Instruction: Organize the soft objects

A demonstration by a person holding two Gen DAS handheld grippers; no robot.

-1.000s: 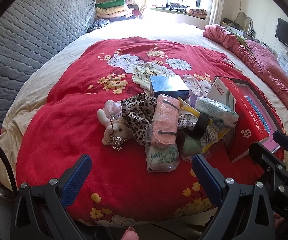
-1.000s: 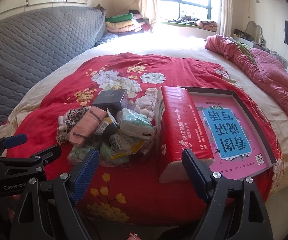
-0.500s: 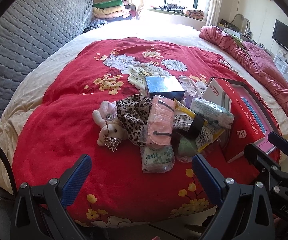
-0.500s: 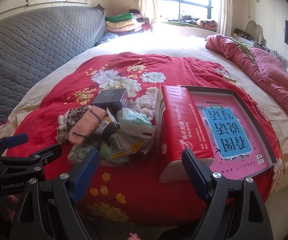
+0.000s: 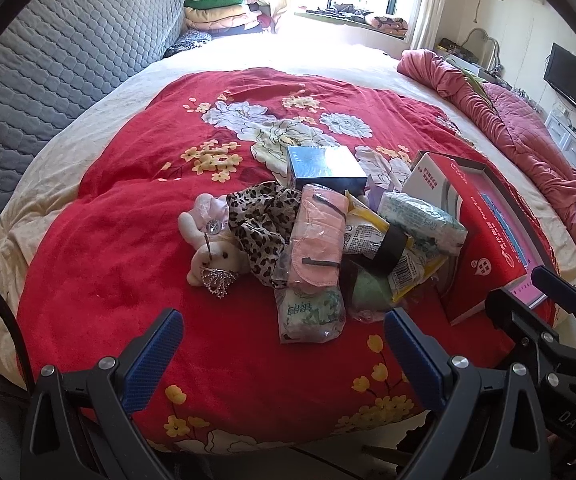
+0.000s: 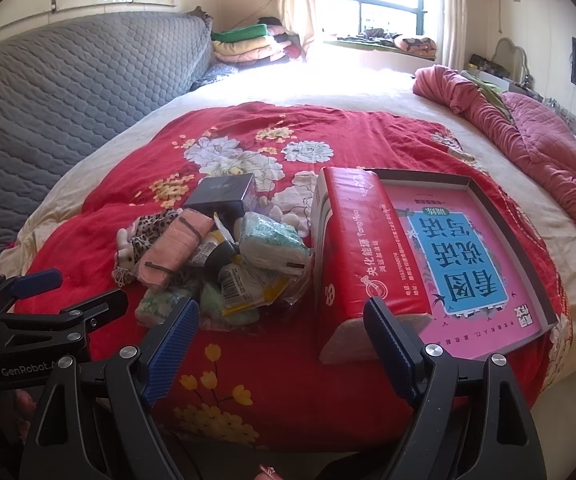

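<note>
both my grippers, left gripper (image 5: 282, 354) and right gripper (image 6: 282, 346), hang spread and empty before the pile; the plush rabbit (image 5: 212, 254), lying clear at its edge, looks the easiest first grab.

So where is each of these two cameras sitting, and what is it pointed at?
Left wrist: rides the open left hand-held gripper, facing the pile with the plush toy; the right hand-held gripper shows at its right edge.
Right wrist: rides the open right hand-held gripper, facing the red tissue pack and pink tray; the left one shows at its left edge.
Shared: both see the red blanket and pile.
</note>
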